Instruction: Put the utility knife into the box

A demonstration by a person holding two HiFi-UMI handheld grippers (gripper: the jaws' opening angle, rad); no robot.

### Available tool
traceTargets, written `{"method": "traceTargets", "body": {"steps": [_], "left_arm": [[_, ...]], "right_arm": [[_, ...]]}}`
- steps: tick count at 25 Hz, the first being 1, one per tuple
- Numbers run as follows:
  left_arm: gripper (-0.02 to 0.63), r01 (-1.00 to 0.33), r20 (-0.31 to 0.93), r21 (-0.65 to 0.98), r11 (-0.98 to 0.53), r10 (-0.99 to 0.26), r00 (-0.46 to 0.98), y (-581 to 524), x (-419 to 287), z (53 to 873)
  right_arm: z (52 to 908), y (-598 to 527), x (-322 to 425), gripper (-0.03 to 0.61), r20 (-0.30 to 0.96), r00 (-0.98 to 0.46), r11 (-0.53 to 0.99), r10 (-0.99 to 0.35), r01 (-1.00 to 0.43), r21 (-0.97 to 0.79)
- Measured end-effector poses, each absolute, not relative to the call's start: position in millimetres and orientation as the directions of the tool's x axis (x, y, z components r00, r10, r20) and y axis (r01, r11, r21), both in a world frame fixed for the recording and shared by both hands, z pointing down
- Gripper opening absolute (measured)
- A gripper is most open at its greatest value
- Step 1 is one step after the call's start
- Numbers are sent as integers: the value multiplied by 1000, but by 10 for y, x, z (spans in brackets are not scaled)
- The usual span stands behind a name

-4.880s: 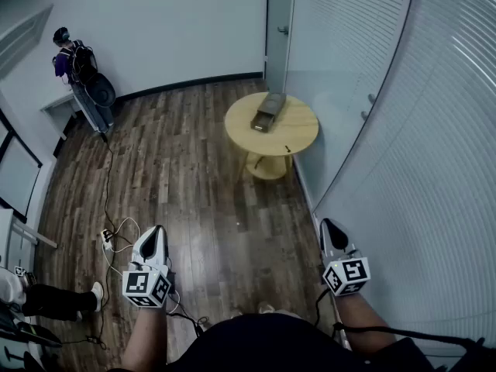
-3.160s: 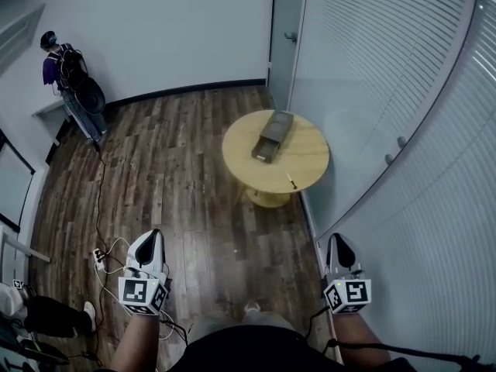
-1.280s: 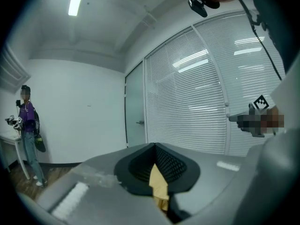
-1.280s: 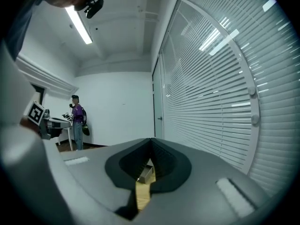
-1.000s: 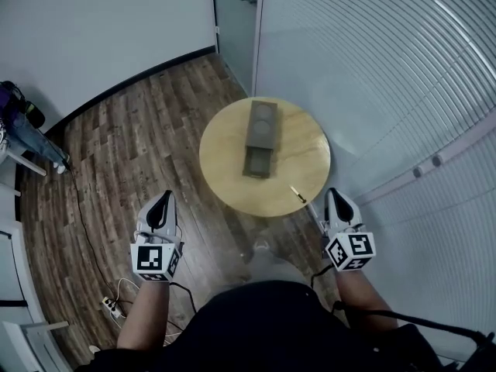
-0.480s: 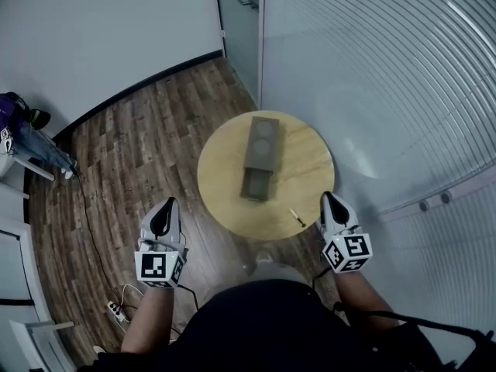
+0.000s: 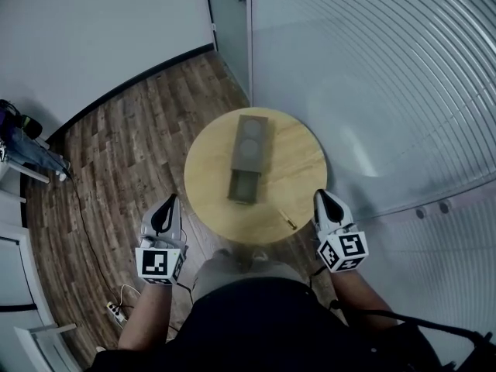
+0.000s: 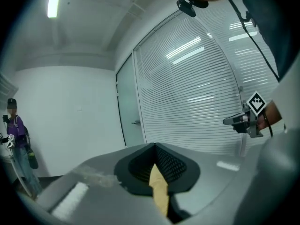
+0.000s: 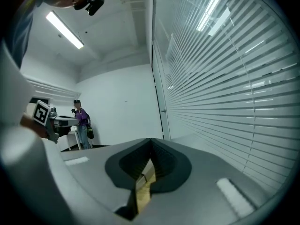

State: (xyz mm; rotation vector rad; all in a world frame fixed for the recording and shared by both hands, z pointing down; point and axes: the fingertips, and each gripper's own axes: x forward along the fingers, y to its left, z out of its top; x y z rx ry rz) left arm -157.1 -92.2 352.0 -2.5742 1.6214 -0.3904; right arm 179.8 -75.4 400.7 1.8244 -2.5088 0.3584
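A long grey-brown box [image 7: 248, 156] lies on the round wooden table [image 7: 205, 177], its drawer end pulled out toward me. The small utility knife [image 7: 287, 221] lies on the table's near right edge, apart from the box. My right gripper [image 7: 320, 195] hovers just right of the knife at the table's rim, shut and empty. My left gripper [image 7: 170, 200] hangs left of the table over the floor, also shut and empty. Each gripper view looks level across the room: the left gripper [image 8: 154, 146] and right gripper [image 9: 151, 140] show jaws together, with only a tan sliver of table behind.
A wall of white blinds [image 7: 387, 76] curves close behind and right of the table. A door [image 7: 229, 6] is at the far end. A person [image 9: 82, 124] stands by the far wall. Cables and a power strip [image 7: 116, 310] lie on the wood floor at left.
The table has come nearer and now sits between my two grippers. The right gripper has drawn close to the knife. Both grippers stay shut.
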Motion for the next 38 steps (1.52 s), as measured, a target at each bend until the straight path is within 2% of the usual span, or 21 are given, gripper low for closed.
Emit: {"method": "traceTargets", "body": {"steps": [13, 26, 38], "left_arm": [[5, -780, 254, -162, -605, -789, 560, -1322, -1207, 3848], [5, -707, 352, -113, -698, -694, 628, -1580, -1066, 4548], [5, -667, 390, -85, -740, -641, 661, -1659, -715, 5171]], "right_arm": [[4568, -440, 1720, 9, 295, -261, 239, -919, -965, -109], [5208, -308, 1728, 9, 370, -196, 175, -908, -980, -92], [5884, -356, 1521, 14, 394, -264, 229, -880, -964, -135]]}}
